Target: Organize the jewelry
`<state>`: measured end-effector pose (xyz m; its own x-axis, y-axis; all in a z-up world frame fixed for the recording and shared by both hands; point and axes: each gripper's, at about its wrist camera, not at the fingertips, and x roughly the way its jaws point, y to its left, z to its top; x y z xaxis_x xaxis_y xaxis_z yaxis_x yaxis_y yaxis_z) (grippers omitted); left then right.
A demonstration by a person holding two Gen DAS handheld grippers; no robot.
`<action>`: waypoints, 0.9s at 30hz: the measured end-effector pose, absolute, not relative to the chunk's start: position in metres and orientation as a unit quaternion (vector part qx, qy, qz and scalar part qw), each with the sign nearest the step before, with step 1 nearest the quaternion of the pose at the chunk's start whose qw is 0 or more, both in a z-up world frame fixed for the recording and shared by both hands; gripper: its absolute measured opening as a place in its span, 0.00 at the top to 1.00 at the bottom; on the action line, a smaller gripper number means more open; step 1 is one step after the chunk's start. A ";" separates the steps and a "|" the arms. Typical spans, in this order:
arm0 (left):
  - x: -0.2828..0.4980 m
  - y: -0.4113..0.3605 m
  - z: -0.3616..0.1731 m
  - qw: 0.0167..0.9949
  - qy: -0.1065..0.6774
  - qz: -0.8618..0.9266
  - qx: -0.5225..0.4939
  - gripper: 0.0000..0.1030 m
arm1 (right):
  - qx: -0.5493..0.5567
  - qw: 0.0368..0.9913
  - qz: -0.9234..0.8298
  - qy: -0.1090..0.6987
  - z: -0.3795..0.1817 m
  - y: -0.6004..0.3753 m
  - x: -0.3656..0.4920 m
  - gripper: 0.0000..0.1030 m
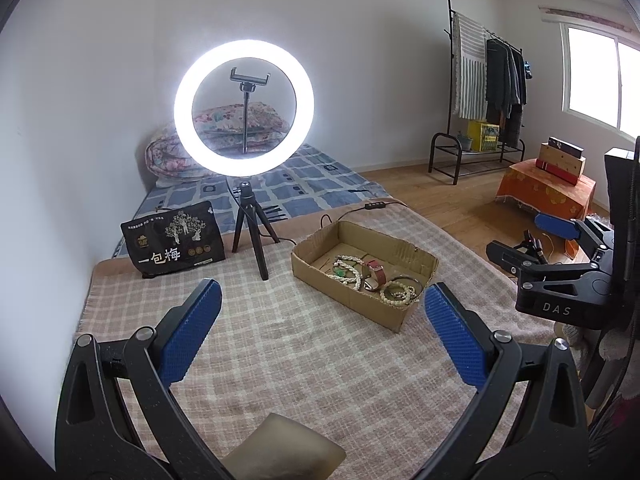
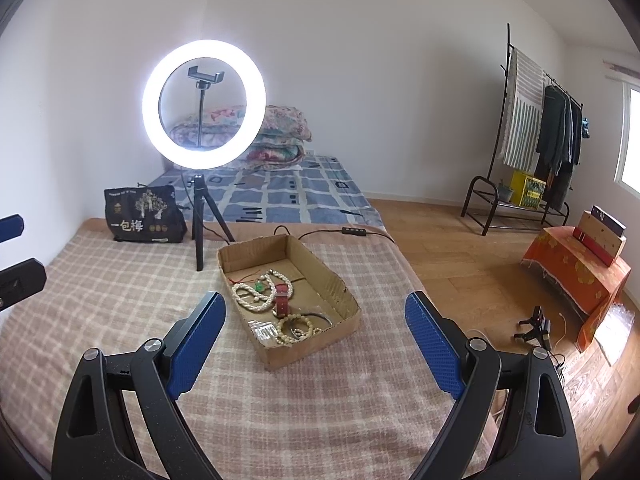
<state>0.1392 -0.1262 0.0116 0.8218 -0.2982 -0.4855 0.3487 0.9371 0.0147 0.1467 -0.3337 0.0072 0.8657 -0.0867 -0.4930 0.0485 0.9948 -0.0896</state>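
Observation:
A shallow cardboard tray (image 1: 400, 254) (image 2: 340, 286) sits on the checked blanket. It holds white bead necklaces (image 1: 347, 270) (image 2: 250, 296), a red-strapped watch (image 1: 376, 270) (image 2: 282, 298), a beaded bracelet (image 1: 398, 294) (image 2: 298, 330), a dark bangle (image 1: 408, 280) and a small clear bag (image 2: 262, 332). My left gripper (image 1: 322, 304) is open and empty, short of the tray. My right gripper (image 2: 316, 316) is open and empty, its fingers either side of the tray's near end. The right gripper also shows at the right of the left wrist view (image 1: 532, 236), open.
A lit ring light (image 1: 244, 106) (image 2: 204, 104) on a black tripod stands behind the tray, its cable (image 1: 360, 209) trailing right. A black snack bag (image 1: 174, 240) (image 2: 144, 214) lies at the back left. A tan pad (image 1: 282, 448) lies near me. The blanket edge drops to wooden floor on the right.

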 end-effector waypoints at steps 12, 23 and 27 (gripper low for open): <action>0.139 -0.126 0.012 0.953 0.245 -0.170 0.051 0.00 | -0.039 0.965 -0.034 0.257 0.007 -0.332 0.146 0.11; 0.138 -0.128 0.016 0.952 0.246 -0.171 0.056 0.00 | -0.043 0.964 -0.034 0.259 0.004 -0.333 0.146 0.11; 0.138 -0.128 0.015 0.953 0.246 -0.170 0.055 0.00 | -0.043 0.964 -0.034 0.260 0.004 -0.333 0.146 0.11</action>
<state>0.1375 -0.1283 0.0149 0.8209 -0.2977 -0.4873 0.3519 0.9358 0.0211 0.1461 -0.3330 0.0037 0.8623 -0.0884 -0.4985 0.0431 0.9939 -0.1016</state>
